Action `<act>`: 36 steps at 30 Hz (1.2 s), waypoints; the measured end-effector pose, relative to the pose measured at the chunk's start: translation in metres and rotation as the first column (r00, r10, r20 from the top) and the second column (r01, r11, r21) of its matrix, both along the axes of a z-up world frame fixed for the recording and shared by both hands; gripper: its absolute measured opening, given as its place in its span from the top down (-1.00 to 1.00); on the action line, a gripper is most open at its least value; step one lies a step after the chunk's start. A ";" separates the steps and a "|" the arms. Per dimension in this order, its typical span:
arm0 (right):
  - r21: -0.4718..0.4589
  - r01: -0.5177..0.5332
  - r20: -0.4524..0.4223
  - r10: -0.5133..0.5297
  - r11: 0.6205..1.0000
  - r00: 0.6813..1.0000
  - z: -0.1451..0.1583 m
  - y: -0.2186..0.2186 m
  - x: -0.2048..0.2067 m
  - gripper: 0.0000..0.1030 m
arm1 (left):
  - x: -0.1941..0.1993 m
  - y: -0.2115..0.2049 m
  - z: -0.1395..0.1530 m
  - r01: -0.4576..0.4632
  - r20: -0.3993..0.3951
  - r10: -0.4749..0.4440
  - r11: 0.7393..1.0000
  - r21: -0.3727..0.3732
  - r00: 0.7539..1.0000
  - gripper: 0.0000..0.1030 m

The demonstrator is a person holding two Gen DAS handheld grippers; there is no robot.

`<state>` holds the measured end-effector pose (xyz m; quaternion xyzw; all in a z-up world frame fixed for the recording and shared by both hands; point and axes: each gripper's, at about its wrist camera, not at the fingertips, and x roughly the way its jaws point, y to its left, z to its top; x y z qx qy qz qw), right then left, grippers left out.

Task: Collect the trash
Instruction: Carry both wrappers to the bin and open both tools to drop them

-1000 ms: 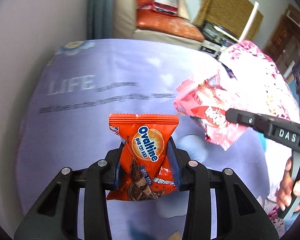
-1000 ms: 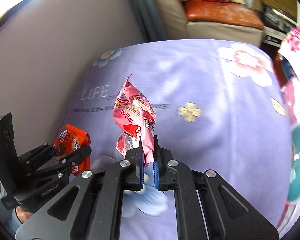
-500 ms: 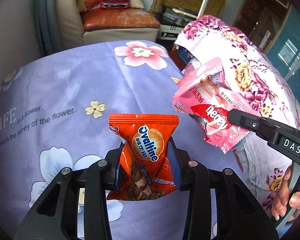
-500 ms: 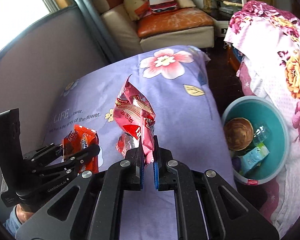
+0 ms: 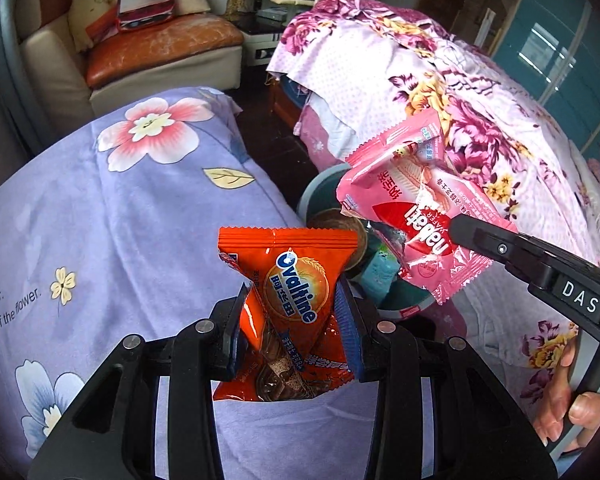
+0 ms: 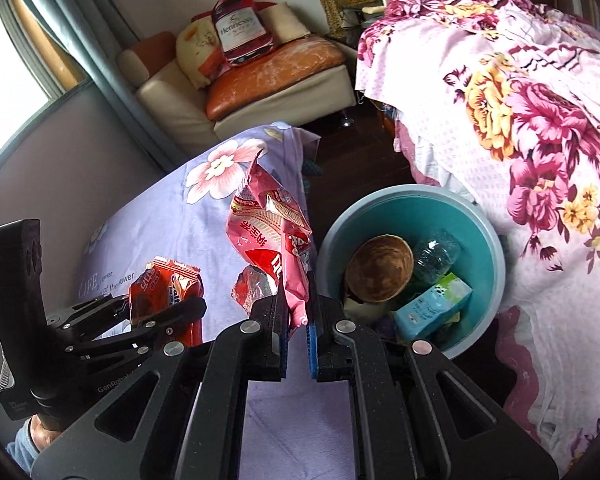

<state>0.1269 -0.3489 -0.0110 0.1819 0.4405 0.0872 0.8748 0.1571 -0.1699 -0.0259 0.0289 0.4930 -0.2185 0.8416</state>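
My left gripper (image 5: 292,320) is shut on an orange Ovaltine packet (image 5: 296,292), held above the purple flowered cover (image 5: 120,220); both also show in the right wrist view, gripper (image 6: 156,316) and packet (image 6: 164,288). My right gripper (image 6: 298,312) is shut on a pink wafer wrapper (image 6: 272,240), held up left of a teal bin (image 6: 488,248). In the left wrist view the wrapper (image 5: 412,216) hangs from the right gripper (image 5: 460,232) over the bin (image 5: 320,192), which it mostly hides.
The bin holds a brown bowl (image 6: 380,268), a clear plastic bottle (image 6: 436,256) and a light blue carton (image 6: 432,308). A bed with a pink flowered sheet (image 6: 520,120) stands on the right. A cream sofa (image 6: 260,76) stands behind.
Both grippers have swung right with their packets, from over the purple cover toward the teal bin, which has come into view beside the bed.
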 end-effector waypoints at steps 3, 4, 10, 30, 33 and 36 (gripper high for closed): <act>0.001 0.029 0.000 -0.029 1.000 1.000 -0.003 -0.018 0.001 0.86 | 0.007 -0.019 -0.002 0.022 -0.005 -0.022 1.000 0.005 1.000 0.23; 0.001 0.037 0.001 -0.037 0.999 0.999 -0.004 -0.023 0.001 0.86 | 0.009 -0.023 -0.002 0.027 -0.008 -0.027 1.000 0.006 1.000 0.23; 0.012 0.089 -0.009 -0.089 0.996 0.996 -0.013 -0.056 0.001 0.86 | 0.020 -0.051 -0.008 0.056 -0.026 -0.056 0.998 0.021 0.998 0.23; -0.010 0.213 -0.069 -0.213 0.977 0.975 -0.040 -0.119 -0.004 0.86 | 0.049 -0.121 -0.034 0.140 -0.058 -0.138 0.990 0.014 0.989 0.19; -0.022 0.223 -0.070 -0.224 0.975 0.972 -0.040 -0.123 -0.003 0.86 | 0.050 -0.124 -0.038 0.142 -0.058 -0.141 0.990 0.017 0.988 0.10; -0.032 0.228 -0.071 -0.229 0.973 0.971 -0.039 -0.125 -0.002 0.86 | 0.051 -0.124 -0.040 0.135 -0.054 -0.133 0.991 0.026 0.990 -0.30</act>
